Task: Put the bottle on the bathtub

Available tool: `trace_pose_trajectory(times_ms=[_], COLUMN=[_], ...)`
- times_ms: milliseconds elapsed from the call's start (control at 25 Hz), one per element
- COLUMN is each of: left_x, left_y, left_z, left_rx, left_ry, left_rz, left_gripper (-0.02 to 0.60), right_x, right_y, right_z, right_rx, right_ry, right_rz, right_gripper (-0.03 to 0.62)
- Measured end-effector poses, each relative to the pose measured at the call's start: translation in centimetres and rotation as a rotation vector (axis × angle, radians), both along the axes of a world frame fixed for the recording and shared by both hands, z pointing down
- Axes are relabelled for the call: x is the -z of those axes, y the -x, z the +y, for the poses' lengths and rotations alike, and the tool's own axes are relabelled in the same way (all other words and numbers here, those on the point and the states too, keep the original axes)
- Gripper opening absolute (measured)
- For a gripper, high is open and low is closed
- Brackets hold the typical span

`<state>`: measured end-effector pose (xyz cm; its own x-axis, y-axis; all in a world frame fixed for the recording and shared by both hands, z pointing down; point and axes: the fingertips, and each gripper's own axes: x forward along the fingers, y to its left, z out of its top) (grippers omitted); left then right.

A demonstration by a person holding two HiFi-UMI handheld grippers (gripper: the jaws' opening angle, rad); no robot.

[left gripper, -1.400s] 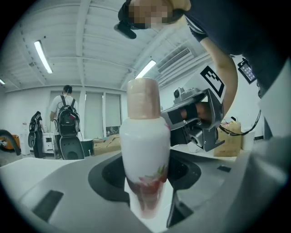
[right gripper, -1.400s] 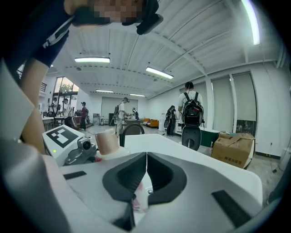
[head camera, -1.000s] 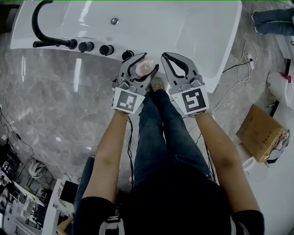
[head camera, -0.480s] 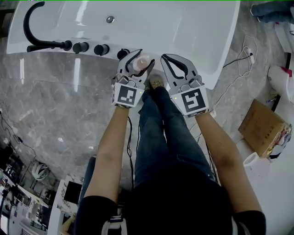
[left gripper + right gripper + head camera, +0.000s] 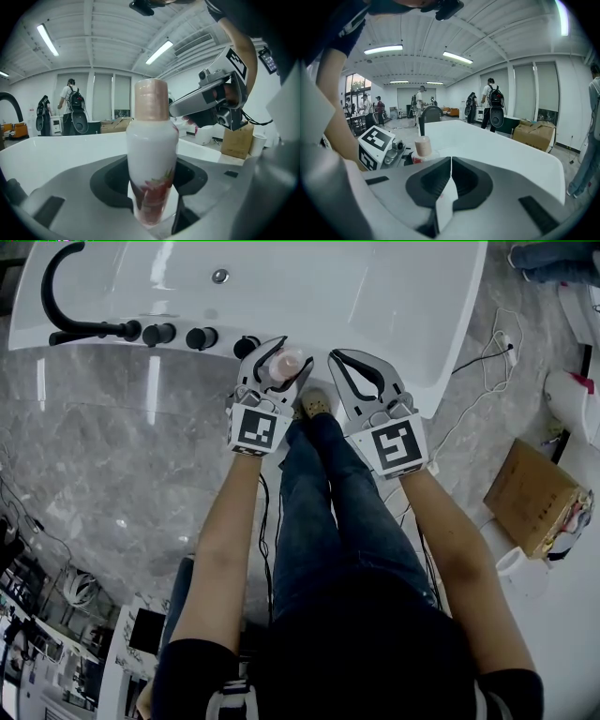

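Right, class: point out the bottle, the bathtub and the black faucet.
bottle (image 5: pixel 152 154): left gripper view, on its white body.
bathtub (image 5: pixel 450 352): head view, on its right rim.
black faucet (image 5: pixel 94 331): head view, on its straight bar.

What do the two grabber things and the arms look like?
The left gripper and right gripper are grey curved claws with dark insides. Each carries a white cube with black square patterns. The person wears a short-sleeved black top and blue jeans.
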<state>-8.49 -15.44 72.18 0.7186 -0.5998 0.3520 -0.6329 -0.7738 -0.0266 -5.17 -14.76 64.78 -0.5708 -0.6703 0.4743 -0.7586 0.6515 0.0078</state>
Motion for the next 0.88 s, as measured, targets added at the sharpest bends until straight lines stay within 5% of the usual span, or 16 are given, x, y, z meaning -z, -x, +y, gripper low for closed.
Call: trace_pose_trajectory(times_ms=[80,200,520,600,760,880], left_x=[-0.3,-0.1,6.6,9.1,15.1,20.4], left_y=[0.0,0.8,3.4,3.7,5.7,6.8], left_z=[0.0,0.4,5.4,7.4,7.9,7.3], left_rx=[-0.004,0.014,0.133,0.169,0.307,0.428], left_ry=[0.04,0.087,0.175,0.173,0.077,-0.01], left_rz=[-0.001,-0.003,0.06,0.054,0.06,0.082], left_gripper=[0.235,0.324,0.324,0.28,0.07,0.025], right_x=[0.5,2.0,7.2,8.1,10.8,13.4], right_y=[0.3,0.4,-1.2,-2.2,-2.8,-3.4], right_z=[0.0,0.2,2.7,4.0,3.8,3.4], right_rx=[-0.001,-0.004,0.014,-0.009,-0.05,-0.066], right_ry=[0.001,-0.006,-0.035,-0.015,-0.043,-0.085], right_rz=[-0.006,-0.014,-0.015,-0.013,-0.038,-0.045], right_gripper=[0.026,0.026,0.026,0.026,0.026,0.026])
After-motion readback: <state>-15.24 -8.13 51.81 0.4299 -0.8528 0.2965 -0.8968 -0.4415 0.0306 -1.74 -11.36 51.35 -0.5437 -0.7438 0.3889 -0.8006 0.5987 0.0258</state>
